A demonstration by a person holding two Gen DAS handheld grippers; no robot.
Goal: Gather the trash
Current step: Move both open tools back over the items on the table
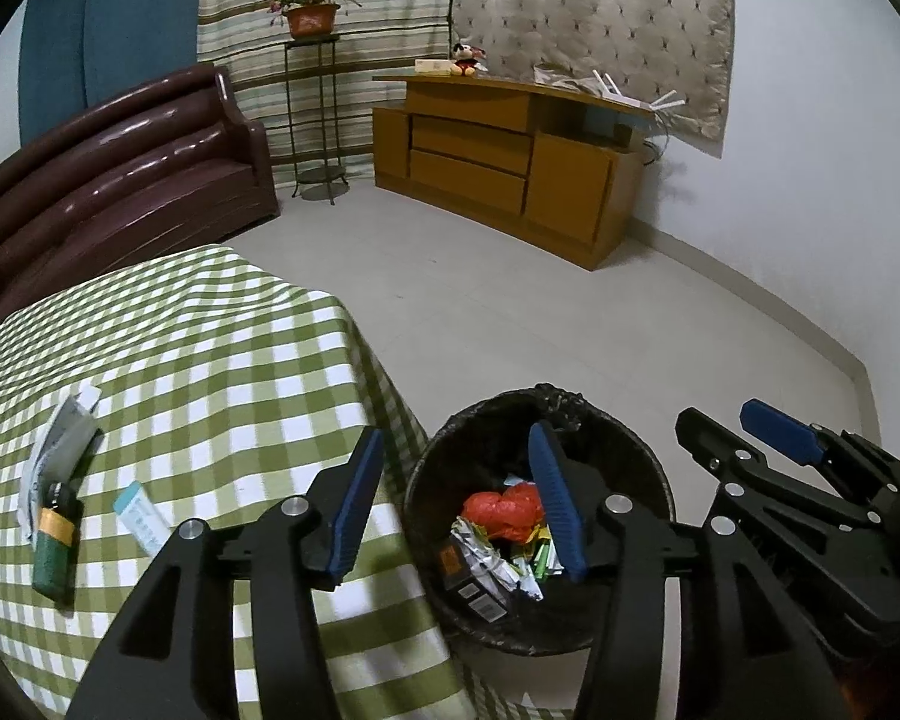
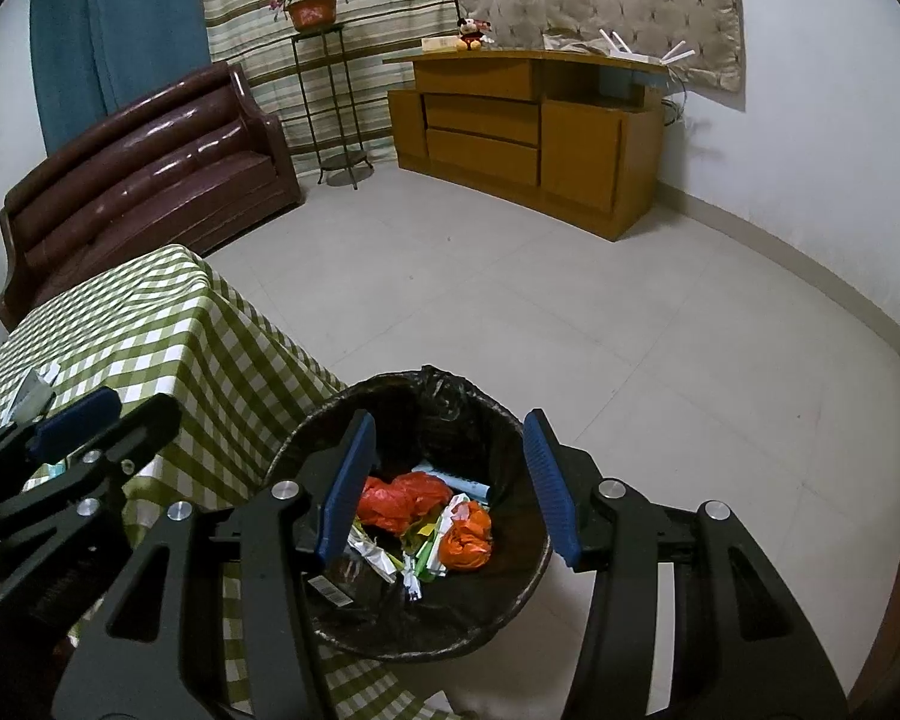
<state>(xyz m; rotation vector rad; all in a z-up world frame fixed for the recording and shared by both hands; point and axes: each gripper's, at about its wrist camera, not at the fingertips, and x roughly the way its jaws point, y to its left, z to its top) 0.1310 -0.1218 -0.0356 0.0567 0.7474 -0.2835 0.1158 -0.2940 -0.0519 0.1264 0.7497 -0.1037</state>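
Your left tongs [image 1: 459, 501] are hanging with their jaws apart and nothing between the blue pads [image 1: 354, 504], straddling the edge where the checked tablecloth [image 1: 222, 360] falls off beside the waste bin [image 1: 444, 462]. Your right tongs [image 2: 453, 489] are sitting just to the right of them, also parted and gripping nothing, aimed straight down into the same bin.

Below and between the right tongs' fingers, the black-lined bin is showing its load: a crumpled red-orange bag [image 2: 399, 495] towards the left pad, a smaller orange wad [image 2: 468, 540] towards the right one, and silvery wrappers [image 2: 372, 552] and bits of paper lying under them. A dark box with a barcode [image 1: 474, 585] is lying at the near left side of the heap, under the left tongs' right finger.

To the left of your left tongs, trash is lying on the tablecloth: a pale blue and white packet [image 1: 141, 516] just beside the left finger, a green and yellow wrapped item [image 1: 54, 546] further out, and a crumpled white and grey wrapper [image 1: 60, 444] touching its far end.

Well beyond both tongs, a brown sofa [image 2: 150, 174], a plant stand [image 2: 330, 108] and a wooden cabinet [image 2: 528, 138] are standing along the far wall.
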